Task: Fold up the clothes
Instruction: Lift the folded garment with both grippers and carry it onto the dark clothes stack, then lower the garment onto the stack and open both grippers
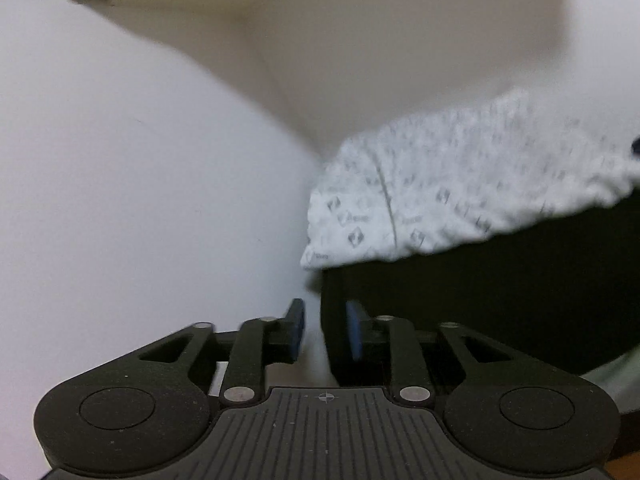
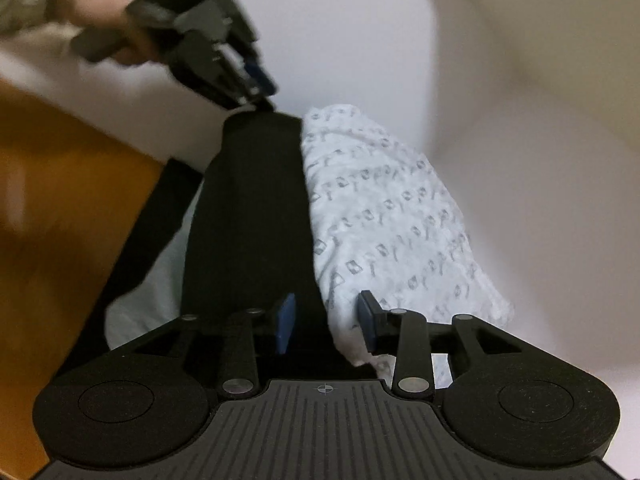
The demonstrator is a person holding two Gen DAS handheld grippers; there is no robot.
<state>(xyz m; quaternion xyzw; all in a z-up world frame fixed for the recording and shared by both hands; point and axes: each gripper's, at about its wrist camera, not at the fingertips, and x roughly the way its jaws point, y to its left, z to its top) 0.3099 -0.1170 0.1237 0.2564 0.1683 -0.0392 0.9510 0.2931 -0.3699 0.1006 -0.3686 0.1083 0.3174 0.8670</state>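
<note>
Black garment [image 2: 256, 216] lies folded in a long strip on the white desk [image 1: 140, 200], beside a printed white garment [image 2: 392, 216]. Left gripper [image 1: 326, 330] and right gripper [image 2: 326, 322]: fingers part-open, gripping nothing, each astride a strip end, probably just released.

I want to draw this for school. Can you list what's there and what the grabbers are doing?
surface: white table
clothes: black garment beside white patterned cloth, touching
left gripper: fingers apart, at black garment's corner, nothing pinched
right gripper: fingers apart, over where both cloths meet
person: hand holding left gripper
</note>
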